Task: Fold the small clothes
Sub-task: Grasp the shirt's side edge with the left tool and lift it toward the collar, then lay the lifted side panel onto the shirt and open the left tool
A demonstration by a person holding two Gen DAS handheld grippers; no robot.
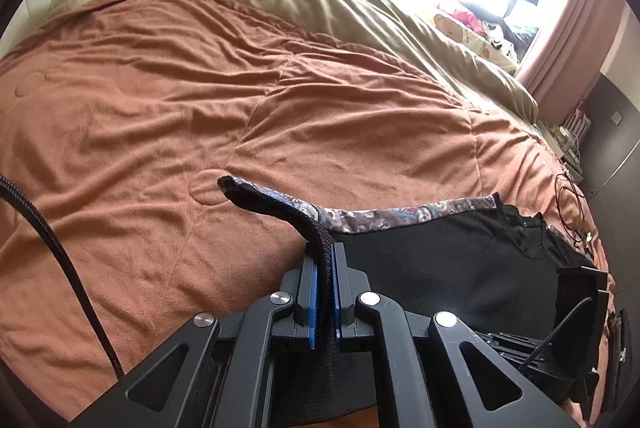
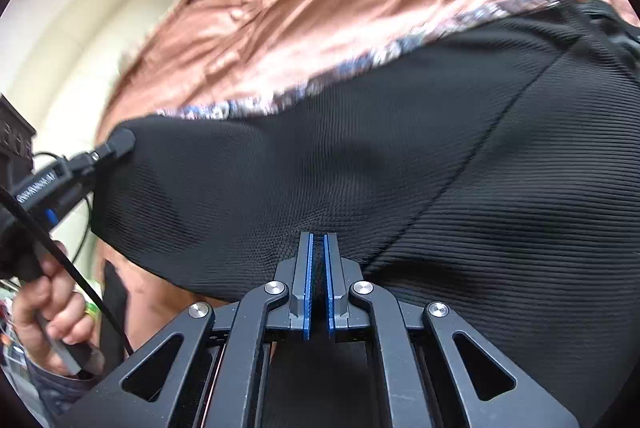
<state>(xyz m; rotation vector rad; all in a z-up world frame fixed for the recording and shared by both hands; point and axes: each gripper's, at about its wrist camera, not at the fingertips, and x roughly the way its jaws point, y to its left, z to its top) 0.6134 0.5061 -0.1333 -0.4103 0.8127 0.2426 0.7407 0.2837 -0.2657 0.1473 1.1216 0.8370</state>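
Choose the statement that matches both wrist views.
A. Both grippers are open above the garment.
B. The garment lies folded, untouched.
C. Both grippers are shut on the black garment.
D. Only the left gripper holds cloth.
C: the left gripper and the right gripper each pinch the black garment between closed blue-edged fingers.

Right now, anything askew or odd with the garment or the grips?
Nothing damaged or spilled. Both grips look clean: the left gripper is shut on the black garment at its ribbed edge, and the right gripper is shut on a pinch of its body. The patterned trim runs slightly slanted across the rumpled orange bedspread.
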